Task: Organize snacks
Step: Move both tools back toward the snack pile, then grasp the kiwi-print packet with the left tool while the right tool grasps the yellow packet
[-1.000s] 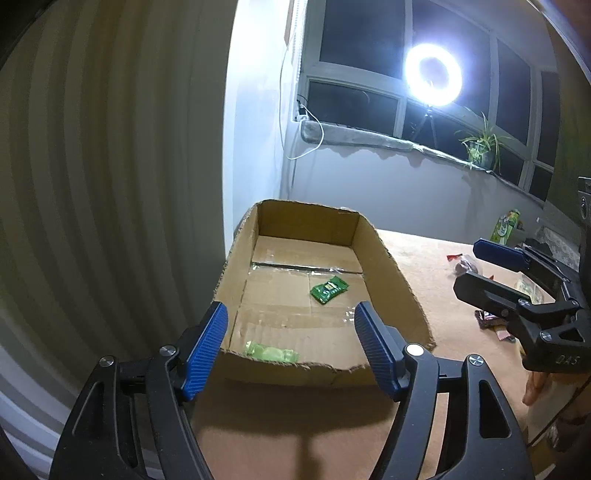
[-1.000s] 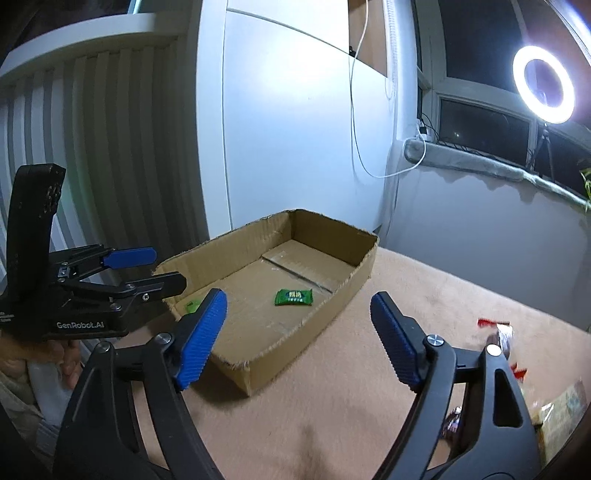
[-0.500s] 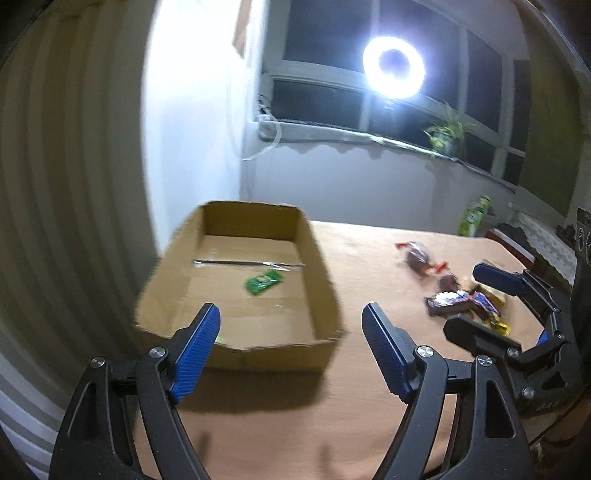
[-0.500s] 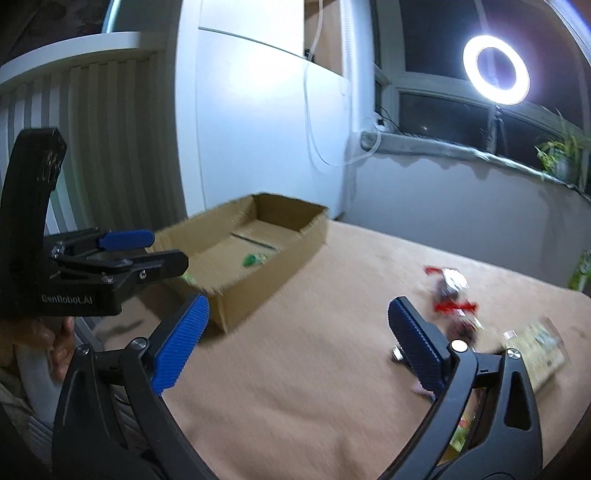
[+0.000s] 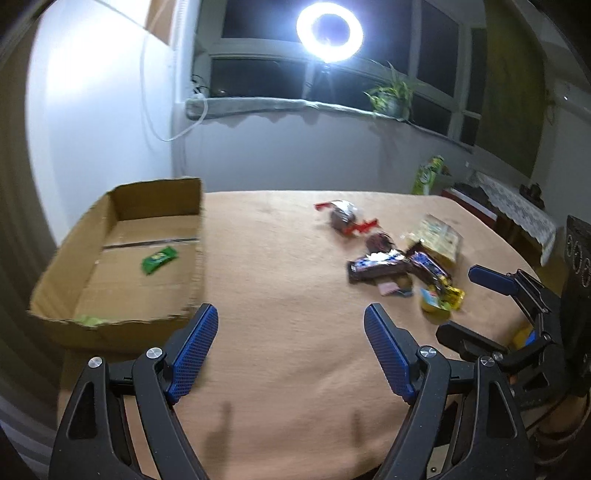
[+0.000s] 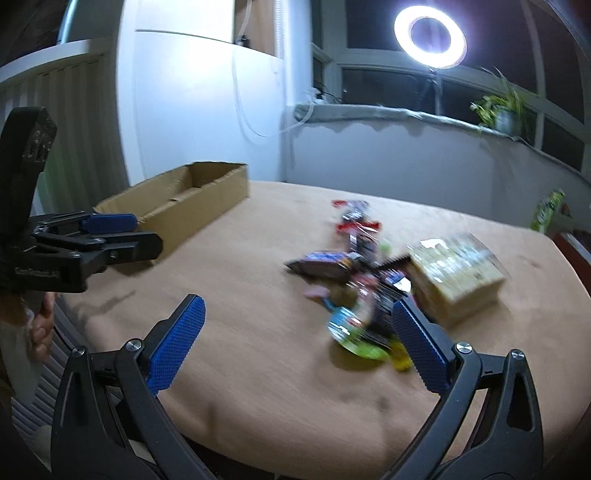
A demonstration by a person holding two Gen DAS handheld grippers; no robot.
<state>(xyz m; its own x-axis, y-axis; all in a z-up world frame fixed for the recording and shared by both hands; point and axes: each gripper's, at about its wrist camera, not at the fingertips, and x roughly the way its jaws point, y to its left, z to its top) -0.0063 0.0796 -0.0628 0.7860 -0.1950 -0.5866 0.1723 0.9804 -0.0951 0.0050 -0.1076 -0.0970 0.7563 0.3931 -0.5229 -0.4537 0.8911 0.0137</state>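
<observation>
Left wrist view: left claw (image 5: 290, 343) at bottom centre, jaws wide apart and opening, nothing btwn them, only bare tan bench (image 5: 280, 280) underneath. Cardboard box (image 5: 110, 314) sits at left of frame on the bench, open top. Inside: green snack packet (image 5: 159, 259) mid-floor, plus a pale green wrapper (image 5: 90, 320) against the near wall, partly hidden by the torn edge. Snack pile (image 5: 402, 262) lies right of centre, well apart from the box: dark bar wrappers, a red-ended candy (image 5: 343, 216) towards the top, a yellowish packet (image 5: 437, 238), a small yellow-green piece at the near end. Right claw (image 5: 476, 306) shows at right edge, near the pile's near end, not touching it as far as can be seen.

Right wrist view (blurred w/ motion): right claw (image 6: 295, 339) at bottom, jaws at full spread and opening, nothing gripped. Its right finger (image 6: 421, 347) overlaps the near edge of the snack pile (image 6: 354, 280) in frame; contact can't be told. Clear-wrapped biscuit pack (image 6: 456, 275) at right of pile. Box (image 6: 192, 206) at upper left; left claw (image 6: 122, 232) in front of it at left edge, held by a hand (image 6: 38, 328).

Background: ring light (image 5: 330, 28) top centre, potted plant (image 5: 391, 98) on the sill.
</observation>
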